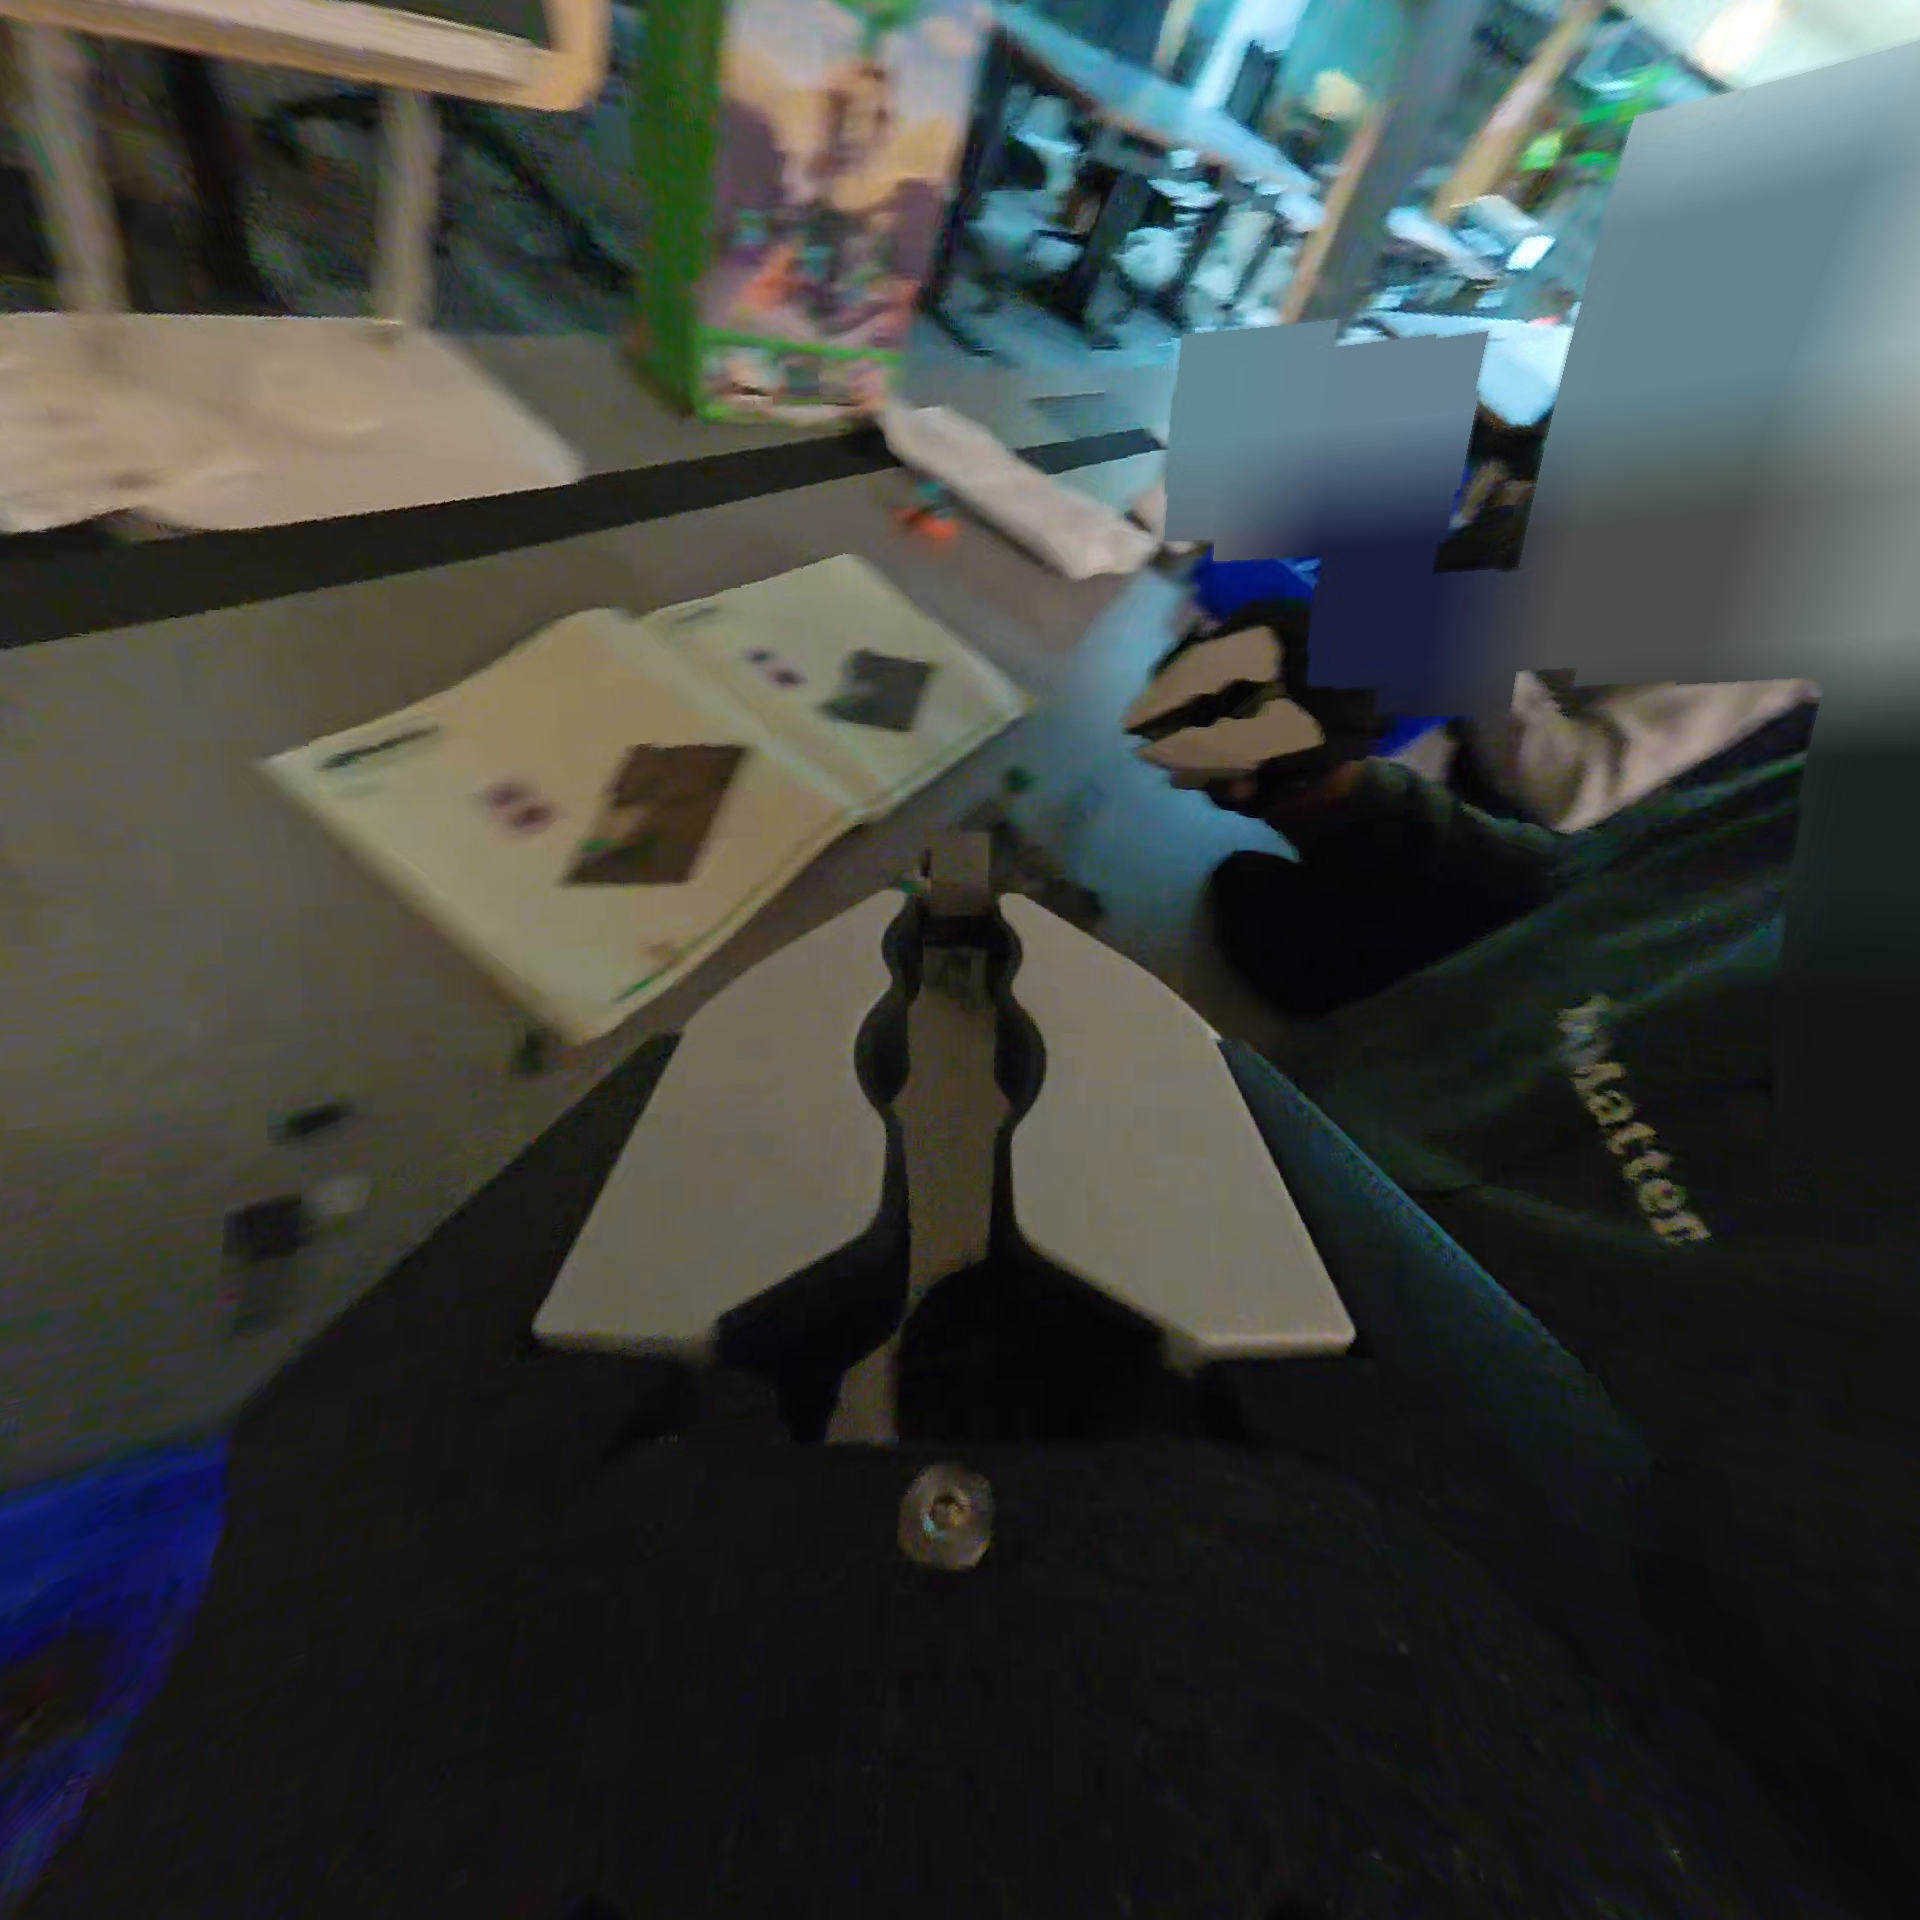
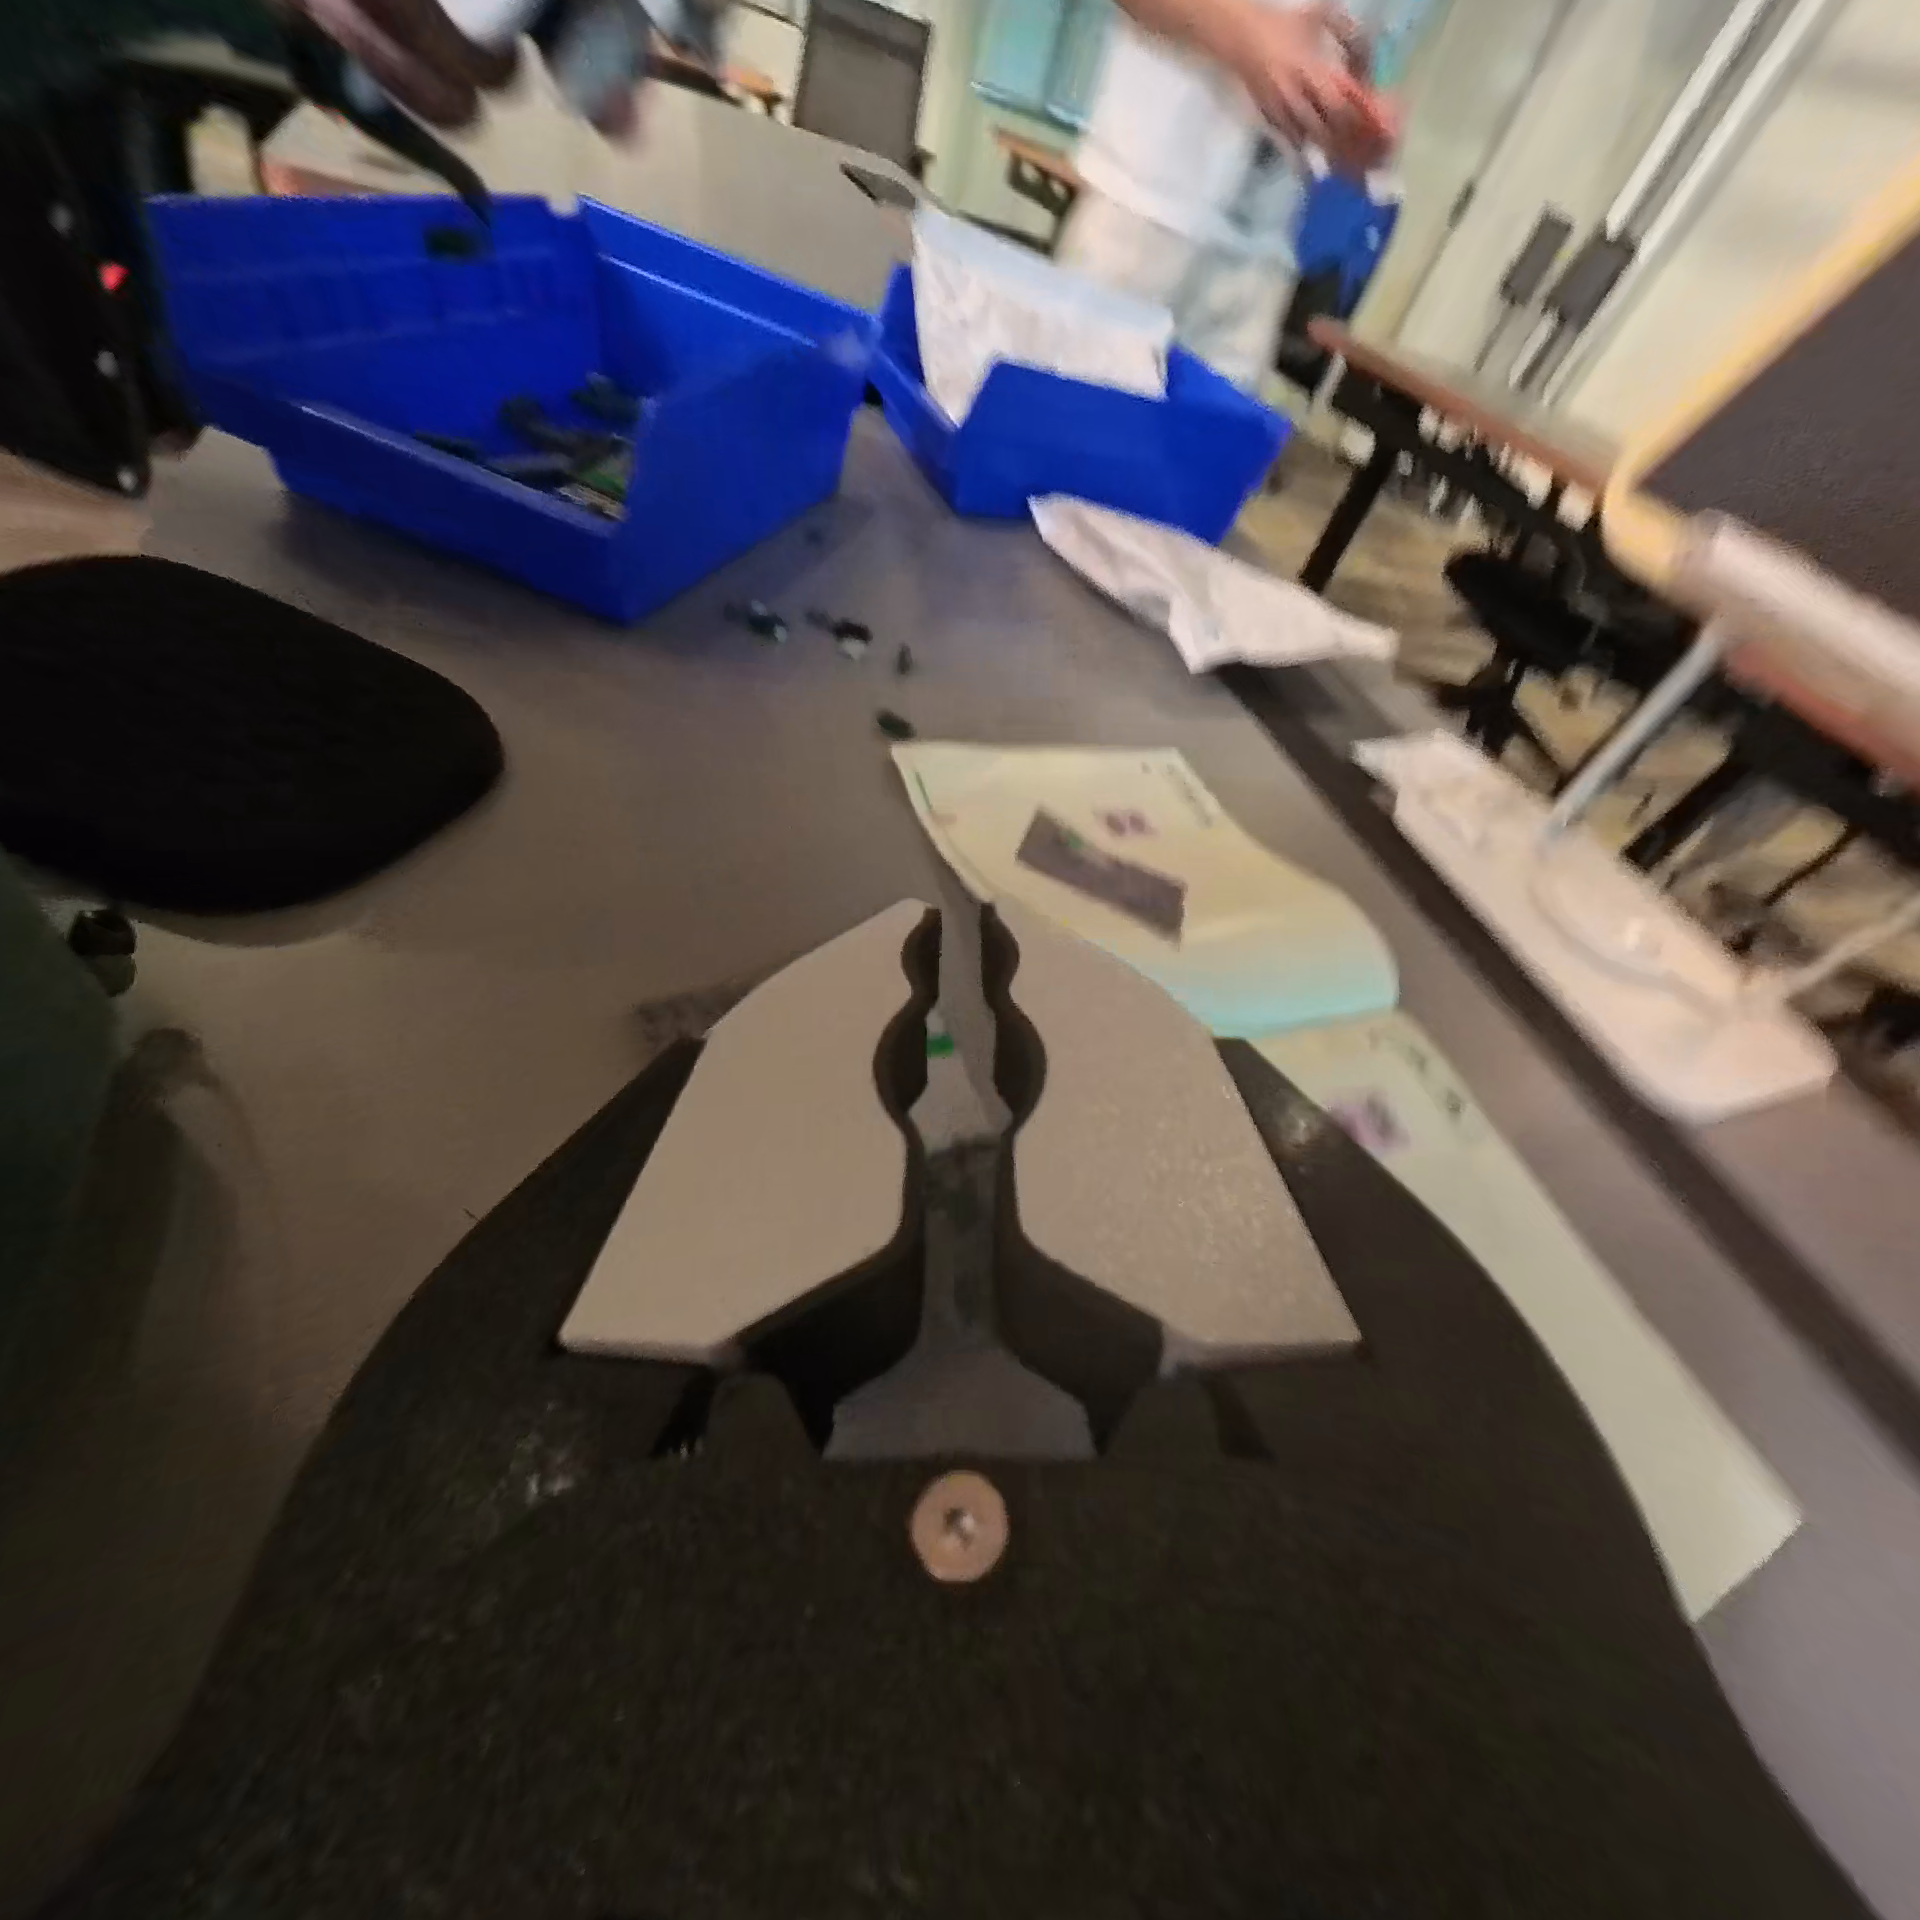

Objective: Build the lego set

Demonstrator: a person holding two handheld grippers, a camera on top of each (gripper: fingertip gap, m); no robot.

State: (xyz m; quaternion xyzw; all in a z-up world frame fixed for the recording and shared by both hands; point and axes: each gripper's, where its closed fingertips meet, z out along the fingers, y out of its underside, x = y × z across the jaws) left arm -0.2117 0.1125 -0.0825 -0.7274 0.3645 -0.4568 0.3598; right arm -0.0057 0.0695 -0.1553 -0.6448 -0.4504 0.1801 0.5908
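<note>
Two views, both motion-blurred; I list what each gives me.

Left wrist view:
- My left gripper (image 1: pixel 958 904), over the grey table (image 1: pixel 156 935), fingers drawn nearly together with a thin gap. A small grey piece (image 1: pixel 958 868) sits at the tips; I cannot tell whether it is pinched or lies beyond them.
- Booklet (image 1: pixel 644 779), open flat on the table ahead and left of the tips.
- Loose bricks (image 1: pixel 286 1174), dark and small, scattered near the booklet's near corner on the left.
- Lego box (image 1: pixel 800 208), upright at the table's far edge, green-sided.
- Paper bag (image 1: pixel 1018 488), crumpled, right of the box; small orange bits (image 1: pixel 930 520) beside it.
- My right gripper (image 1: pixel 1226 707), farther right, held by a hand in a dark sleeve.

Right wrist view:
- Right gripper (image 2: pixel 954 920), fingers close, a narrow slit between them; grasp state unreadable through the blur.
- Booklet (image 2: pixel 1143 883), just beyond the tips, one page curling up.
- Bin (image 2: pixel 499 384), blue, far left, holding dark bricks (image 2: pixel 561 436).
- Second bin (image 2: pixel 1081 436), blue, right of it, with a white bag (image 2: pixel 1018 312) in it.
- Scattered bricks (image 2: pixel 831 634) on the table between bins and booklet.
- Crumpled bag (image 2: pixel 1195 592) near the table's right edge.
- Person (image 2: pixel 1195 156) standing behind the bins.
</note>
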